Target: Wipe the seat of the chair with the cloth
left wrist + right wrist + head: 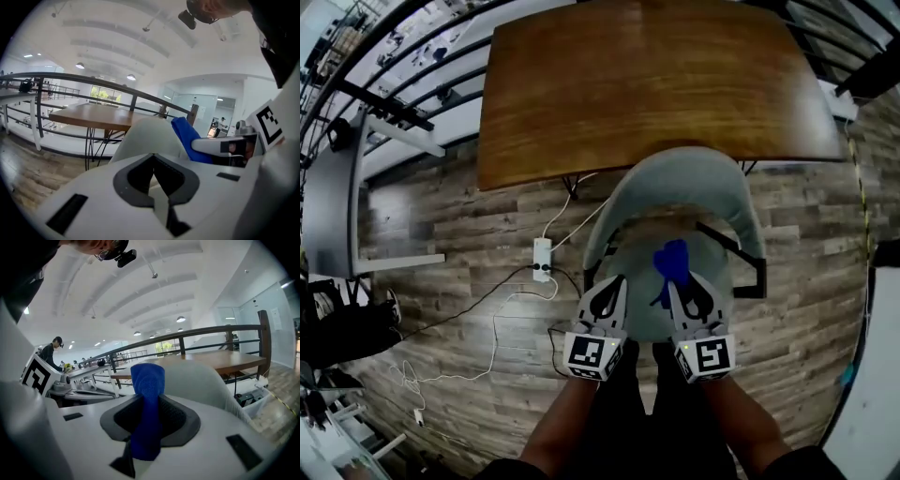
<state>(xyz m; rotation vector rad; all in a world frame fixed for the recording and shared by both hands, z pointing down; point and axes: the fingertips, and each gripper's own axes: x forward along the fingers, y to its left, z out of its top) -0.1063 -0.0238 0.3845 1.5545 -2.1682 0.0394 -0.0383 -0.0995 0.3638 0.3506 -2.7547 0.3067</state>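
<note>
A grey-green chair stands below me in the head view, its curved backrest against the table and its seat under both grippers. My right gripper is shut on a blue cloth, which sticks out ahead of the jaws over the seat. In the right gripper view the cloth stands up between the jaws of my right gripper, with the chair back behind. My left gripper hovers beside it on the left, shut with nothing in it. The left gripper view shows that gripper, the cloth and the chair back.
A brown wooden table stands just beyond the chair, with a railing behind. A white power strip and loose cables lie on the plank floor to the left. A black chair arm juts out at right.
</note>
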